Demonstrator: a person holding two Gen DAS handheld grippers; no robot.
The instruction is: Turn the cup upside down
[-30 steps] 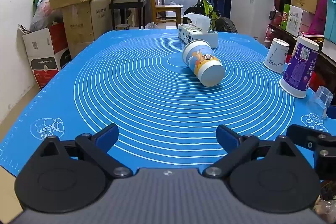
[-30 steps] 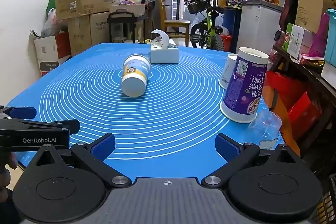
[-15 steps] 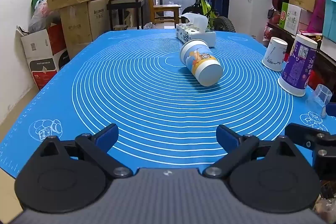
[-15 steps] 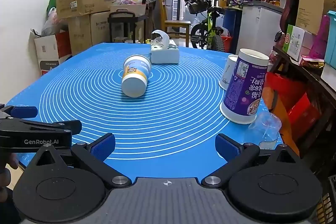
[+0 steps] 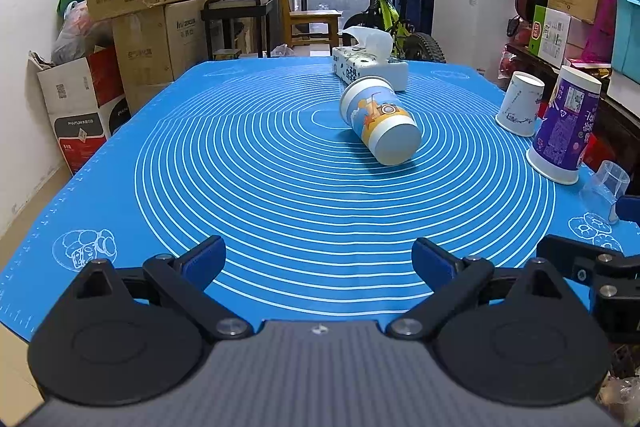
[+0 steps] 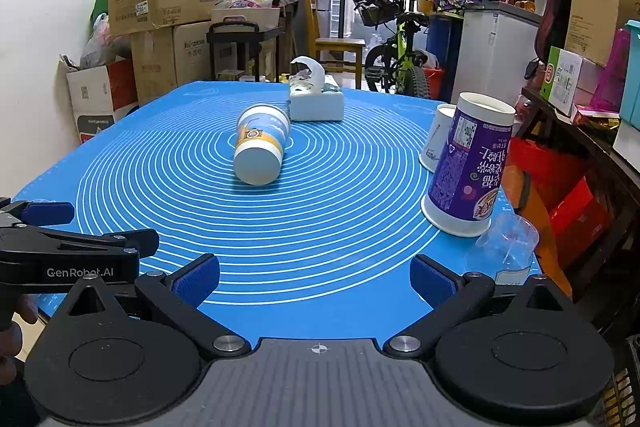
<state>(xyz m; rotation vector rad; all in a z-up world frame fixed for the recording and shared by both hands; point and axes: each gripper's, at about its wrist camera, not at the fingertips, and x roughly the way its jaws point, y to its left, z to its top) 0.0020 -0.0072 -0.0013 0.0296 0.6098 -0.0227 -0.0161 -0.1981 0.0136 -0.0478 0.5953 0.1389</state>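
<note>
A paper cup (image 5: 378, 119) lies on its side mid-mat (image 5: 120, 163), closed base toward us. Both the left gripper (image 5: 318, 261) and right gripper (image 6: 315, 275) hang wide open and empty at the near edge. Little has changed over the last second; reaching seems not yet begun.

We have two wrist fisheyes, both low at the near edge of the blue mat (image 5: 248, 187), facing down the table toward the window. Left view sits further left and catches the right gripper (image 5: 592, 267) at its right edge. Right view sits further right, close to the purple cup (image 6: 468, 171), with the left gripper (image 6: 60, 251) at its left edge. Shared: mat, toppled cup (image 5: 380, 125) (image 6: 260, 145), tissue box (image 5: 370, 69) (image 6: 316, 101), boxes, bicycle.
</note>
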